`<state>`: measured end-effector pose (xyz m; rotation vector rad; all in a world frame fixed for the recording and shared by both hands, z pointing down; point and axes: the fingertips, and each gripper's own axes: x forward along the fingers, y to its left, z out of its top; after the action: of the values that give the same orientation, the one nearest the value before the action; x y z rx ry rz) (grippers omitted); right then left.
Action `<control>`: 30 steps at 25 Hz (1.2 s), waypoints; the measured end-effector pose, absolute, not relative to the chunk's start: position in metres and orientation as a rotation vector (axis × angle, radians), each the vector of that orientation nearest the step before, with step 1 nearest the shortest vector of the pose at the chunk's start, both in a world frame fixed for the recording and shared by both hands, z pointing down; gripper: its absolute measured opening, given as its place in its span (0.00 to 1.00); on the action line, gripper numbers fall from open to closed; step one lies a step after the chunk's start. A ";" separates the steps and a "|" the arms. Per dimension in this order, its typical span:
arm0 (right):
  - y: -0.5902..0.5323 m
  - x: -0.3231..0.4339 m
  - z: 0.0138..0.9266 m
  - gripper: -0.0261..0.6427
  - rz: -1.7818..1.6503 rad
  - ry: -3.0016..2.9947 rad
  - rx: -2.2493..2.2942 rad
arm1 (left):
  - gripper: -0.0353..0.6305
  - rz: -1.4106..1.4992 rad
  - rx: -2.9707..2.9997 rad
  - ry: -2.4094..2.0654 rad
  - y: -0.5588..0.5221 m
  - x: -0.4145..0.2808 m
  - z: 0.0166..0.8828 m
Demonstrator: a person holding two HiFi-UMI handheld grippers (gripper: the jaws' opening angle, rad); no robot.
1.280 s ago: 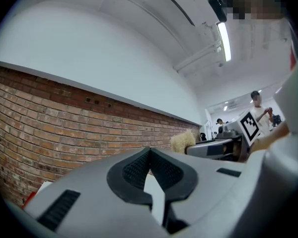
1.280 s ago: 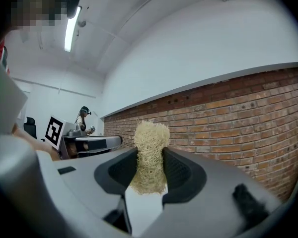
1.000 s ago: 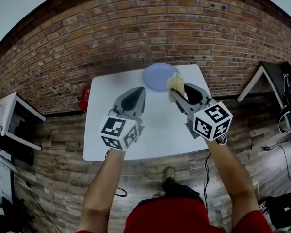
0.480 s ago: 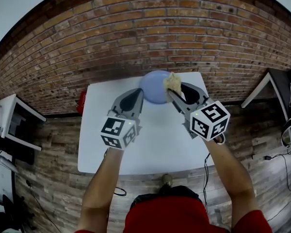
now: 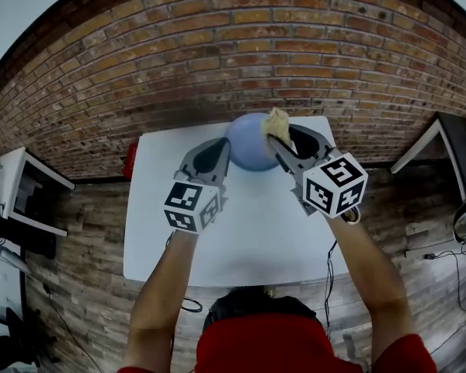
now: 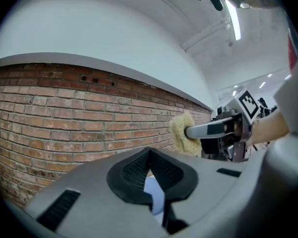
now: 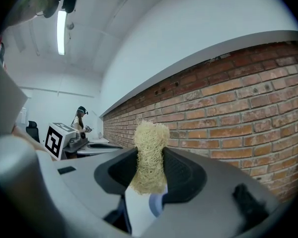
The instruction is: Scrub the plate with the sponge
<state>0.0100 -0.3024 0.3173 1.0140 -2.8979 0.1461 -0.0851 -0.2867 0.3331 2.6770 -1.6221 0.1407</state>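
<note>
A pale blue plate [image 5: 252,141] lies at the far edge of the white table [image 5: 241,224]. My right gripper [image 5: 278,140] is shut on a yellow fibrous sponge [image 5: 278,123], which hangs over the plate's right rim. The right gripper view shows the sponge [image 7: 150,155] pinched between the jaws and sticking up past them, with a sliver of plate [image 7: 156,205] below. My left gripper [image 5: 224,144] is shut with nothing in it, its tips at the plate's left edge. In the left gripper view, the plate [image 6: 155,193] shows between the closed jaws and the sponge [image 6: 181,134] appears to the right.
A brick wall [image 5: 217,61] runs right behind the table's far edge. A red object [image 5: 130,158] sits on the floor at the table's left. A white shelf [image 5: 23,193] stands far left and a dark desk [image 5: 450,142] far right. A person [image 7: 81,118] stands in the distance.
Both grippers have edged a little further over the table toward the plate. The sponge stays held in the right gripper, and the left stays shut.
</note>
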 end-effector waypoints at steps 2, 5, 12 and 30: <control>-0.308 0.005 0.321 0.27 0.148 -2.883 1.026 | 0.07 0.143 2.682 -1.611 -0.294 -0.090 0.336; -0.318 -0.003 0.327 0.27 0.156 -2.859 1.044 | 0.07 0.143 2.685 -1.594 -0.305 -0.097 0.341; -0.352 -0.027 0.334 0.27 0.158 -2.806 1.093 | 0.07 0.158 2.713 -1.536 -0.341 -0.114 0.348; -0.421 -0.056 0.402 0.27 0.254 -2.656 1.046 | 0.07 0.318 2.599 -1.470 -0.415 -0.130 0.428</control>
<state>-0.0557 -0.4206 0.4019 1.0455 -2.6562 0.2540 -0.1304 -0.4150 0.4280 2.5992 -1.4695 0.3185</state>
